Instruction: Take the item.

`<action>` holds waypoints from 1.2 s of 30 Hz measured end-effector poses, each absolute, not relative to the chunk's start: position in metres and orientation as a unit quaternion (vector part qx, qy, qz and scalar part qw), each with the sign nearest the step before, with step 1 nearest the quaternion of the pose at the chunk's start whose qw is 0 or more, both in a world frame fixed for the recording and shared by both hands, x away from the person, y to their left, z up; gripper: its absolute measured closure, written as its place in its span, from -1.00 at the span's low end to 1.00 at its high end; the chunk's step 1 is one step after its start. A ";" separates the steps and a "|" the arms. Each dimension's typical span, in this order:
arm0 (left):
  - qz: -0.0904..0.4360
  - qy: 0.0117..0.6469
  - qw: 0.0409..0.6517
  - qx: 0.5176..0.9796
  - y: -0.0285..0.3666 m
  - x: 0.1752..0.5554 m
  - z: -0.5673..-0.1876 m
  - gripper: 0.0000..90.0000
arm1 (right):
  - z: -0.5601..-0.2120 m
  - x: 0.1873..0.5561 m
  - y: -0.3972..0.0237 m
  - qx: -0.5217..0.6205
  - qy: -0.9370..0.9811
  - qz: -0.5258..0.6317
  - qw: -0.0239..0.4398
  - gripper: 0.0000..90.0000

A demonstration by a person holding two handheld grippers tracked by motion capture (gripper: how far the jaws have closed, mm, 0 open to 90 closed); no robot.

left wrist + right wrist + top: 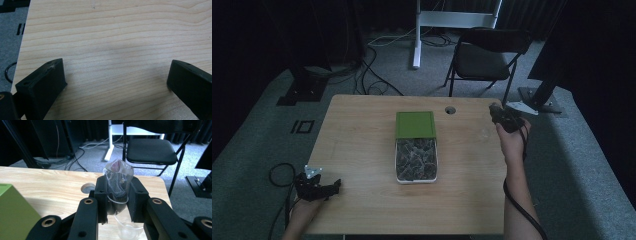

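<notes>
Right gripper point(117, 200) clamps clear packet point(117, 182), long axis upright, directly above plastic cup point(127, 228) on counter point(362, 135); left gripper point(115, 82) wide, empty, well apart.

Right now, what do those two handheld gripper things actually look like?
Both are black. The left gripper has two blocky, wedge-shaped jaws and a grey three-cornered plate on top, with a black cable looping off the table edge. The right gripper has jointed black links with brass-coloured rivets; its cable trails along a bare, sleeveless forearm.
</notes>
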State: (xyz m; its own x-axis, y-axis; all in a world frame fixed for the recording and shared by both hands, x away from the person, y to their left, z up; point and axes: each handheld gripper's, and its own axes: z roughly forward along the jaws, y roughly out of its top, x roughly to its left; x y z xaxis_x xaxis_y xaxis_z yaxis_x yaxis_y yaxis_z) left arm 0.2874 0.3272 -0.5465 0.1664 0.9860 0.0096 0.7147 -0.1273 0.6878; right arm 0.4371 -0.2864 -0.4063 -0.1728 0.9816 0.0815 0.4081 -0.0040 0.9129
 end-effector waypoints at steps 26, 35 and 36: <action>0.243 0.598 0.280 0.710 0.327 0.287 -0.547 -0.95 | -0.421 0.473 -0.295 0.598 0.629 0.389 0.310 0.61; 0.242 0.598 0.280 0.710 0.327 0.287 -0.547 -0.95 | -0.427 0.483 -0.296 0.611 0.627 0.379 0.301 0.60; 0.242 0.598 0.280 0.710 0.327 0.287 -0.547 -0.95 | -0.426 0.483 -0.297 0.613 0.625 0.378 0.301 0.60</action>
